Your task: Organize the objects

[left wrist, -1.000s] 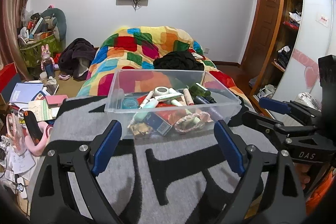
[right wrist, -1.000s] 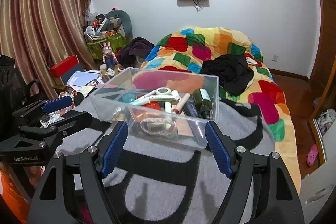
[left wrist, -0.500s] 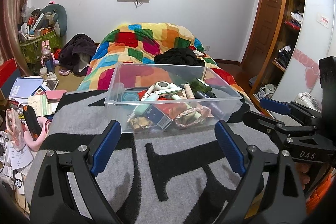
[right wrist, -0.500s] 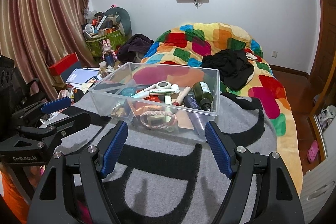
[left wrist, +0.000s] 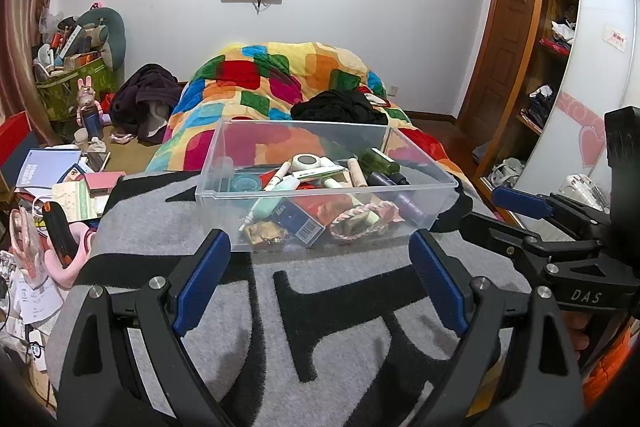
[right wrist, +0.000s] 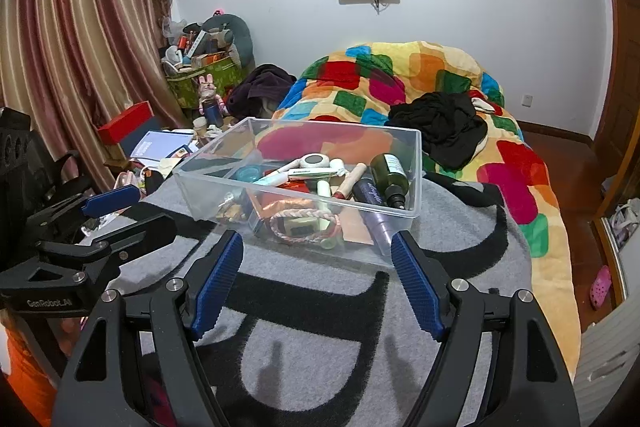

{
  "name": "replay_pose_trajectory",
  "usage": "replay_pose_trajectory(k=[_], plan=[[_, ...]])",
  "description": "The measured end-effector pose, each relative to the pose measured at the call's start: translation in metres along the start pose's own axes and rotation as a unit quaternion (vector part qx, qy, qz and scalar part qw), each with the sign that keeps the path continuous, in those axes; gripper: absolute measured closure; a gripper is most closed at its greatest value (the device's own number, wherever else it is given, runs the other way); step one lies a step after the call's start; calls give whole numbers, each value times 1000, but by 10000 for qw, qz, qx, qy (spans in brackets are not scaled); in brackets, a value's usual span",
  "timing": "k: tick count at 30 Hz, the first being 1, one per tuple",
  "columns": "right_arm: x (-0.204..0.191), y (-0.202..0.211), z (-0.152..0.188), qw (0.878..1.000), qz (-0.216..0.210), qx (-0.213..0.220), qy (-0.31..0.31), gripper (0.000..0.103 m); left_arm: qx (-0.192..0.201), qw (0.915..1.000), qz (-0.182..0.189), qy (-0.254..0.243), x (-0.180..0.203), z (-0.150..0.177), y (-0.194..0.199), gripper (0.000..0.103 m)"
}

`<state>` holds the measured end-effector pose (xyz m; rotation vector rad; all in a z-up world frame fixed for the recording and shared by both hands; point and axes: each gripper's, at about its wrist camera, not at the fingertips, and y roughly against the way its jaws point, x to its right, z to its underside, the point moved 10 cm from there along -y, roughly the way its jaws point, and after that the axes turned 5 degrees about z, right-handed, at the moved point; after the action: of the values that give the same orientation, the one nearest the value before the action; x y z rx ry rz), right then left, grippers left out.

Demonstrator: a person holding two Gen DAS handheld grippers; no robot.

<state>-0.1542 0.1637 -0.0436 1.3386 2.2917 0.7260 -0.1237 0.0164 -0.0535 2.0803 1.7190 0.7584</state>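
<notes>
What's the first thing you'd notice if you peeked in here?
Probably the clear plastic bin crammed with tubes and bottles, sitting on the grey and black blanket right ahead of both open grippers. Behind it, the bright patchwork quilt covers the bed.

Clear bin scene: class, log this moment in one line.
left gripper: open, empty | right gripper: open, empty | clear bin: on grey blanket, full of toiletries | untouched

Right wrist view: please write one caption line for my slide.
Open right gripper hovers before a clear plastic bin of cosmetics on a grey and black blanket.
</notes>
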Motion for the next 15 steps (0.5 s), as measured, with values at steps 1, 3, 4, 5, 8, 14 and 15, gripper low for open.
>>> replay_pose_trajectory(k=[1,3,4,5,8,14,15], plan=[[-1,0,0,10000,4,9,18,29,0,10000,-1,-5,0,0,0,11],[-1,1,0,10000,-10,15,31,28,-1,10000,1,-15,0,1,1,11],[-1,1,-1,10000,-13,18,33,27,-3,10000,4,-15,1,1,1,11],[-1,1,-1,10000,-11,22,37,27,-3,10000,9,-22,1,1,1,11],[-1,1,0,10000,-13,15,26,26,8,10000,18,-36,2,1,2,11],[-1,2,-1,10000,-18,4,-13,26,-2,10000,38,-32,3,1,3,11],[-1,2,-1,10000,-15,8,-6,25,-5,10000,49,-34,3,1,3,11]])
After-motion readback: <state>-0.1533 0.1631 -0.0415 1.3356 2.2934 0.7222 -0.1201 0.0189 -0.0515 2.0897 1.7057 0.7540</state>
